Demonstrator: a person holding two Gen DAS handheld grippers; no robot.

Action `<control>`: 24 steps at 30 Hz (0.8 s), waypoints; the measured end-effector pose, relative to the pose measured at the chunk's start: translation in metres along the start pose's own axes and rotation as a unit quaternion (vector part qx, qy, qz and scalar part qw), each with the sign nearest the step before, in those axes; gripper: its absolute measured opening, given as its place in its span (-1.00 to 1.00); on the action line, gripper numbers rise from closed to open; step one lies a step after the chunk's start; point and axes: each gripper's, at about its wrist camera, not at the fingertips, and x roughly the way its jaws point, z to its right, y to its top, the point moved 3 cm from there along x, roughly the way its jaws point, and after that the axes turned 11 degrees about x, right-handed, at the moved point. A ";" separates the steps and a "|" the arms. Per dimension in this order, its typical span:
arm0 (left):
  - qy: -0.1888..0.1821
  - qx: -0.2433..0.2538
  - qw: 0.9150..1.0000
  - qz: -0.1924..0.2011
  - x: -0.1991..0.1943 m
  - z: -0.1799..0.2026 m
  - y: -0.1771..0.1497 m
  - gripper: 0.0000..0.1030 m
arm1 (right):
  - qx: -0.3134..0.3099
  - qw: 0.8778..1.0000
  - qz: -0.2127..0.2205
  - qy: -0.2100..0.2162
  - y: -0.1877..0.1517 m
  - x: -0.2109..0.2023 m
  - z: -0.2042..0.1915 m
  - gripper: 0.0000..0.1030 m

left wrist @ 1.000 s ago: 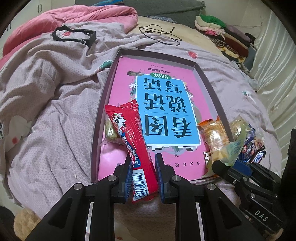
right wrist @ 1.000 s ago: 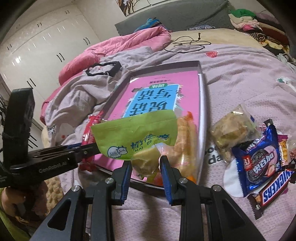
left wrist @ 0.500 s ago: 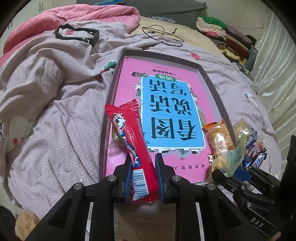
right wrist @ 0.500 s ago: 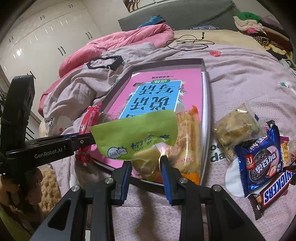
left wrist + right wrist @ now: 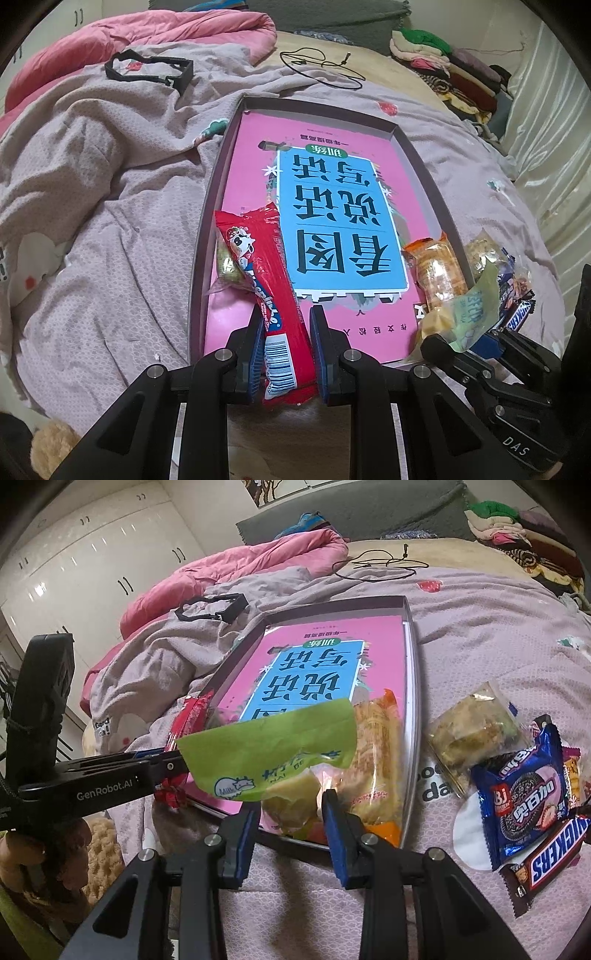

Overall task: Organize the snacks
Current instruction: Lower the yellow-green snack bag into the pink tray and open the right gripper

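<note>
Left wrist view: the left gripper (image 5: 284, 354) is clamped on a red packet (image 5: 264, 291) over the tray (image 5: 201, 251). The right gripper (image 5: 291, 808) is opening around a green packet (image 5: 269, 760). Both likely need releasing inside; loose snacks (image 5: 517, 786) are left beyond.

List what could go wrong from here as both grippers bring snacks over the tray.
1. The right gripper is opening with the green packet between its pads, near the tray edge; the packet may land on the orange packet or slide off.
2. The left gripper pinches only the red packet end; it may droop onto the small snack beneath.
</note>
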 end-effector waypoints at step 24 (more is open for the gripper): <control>-0.006 0.007 1.000 0.002 -0.001 0.005 0.001 -0.52 | -0.009 1.000 0.005 0.011 -0.002 -0.004 -0.004 -0.13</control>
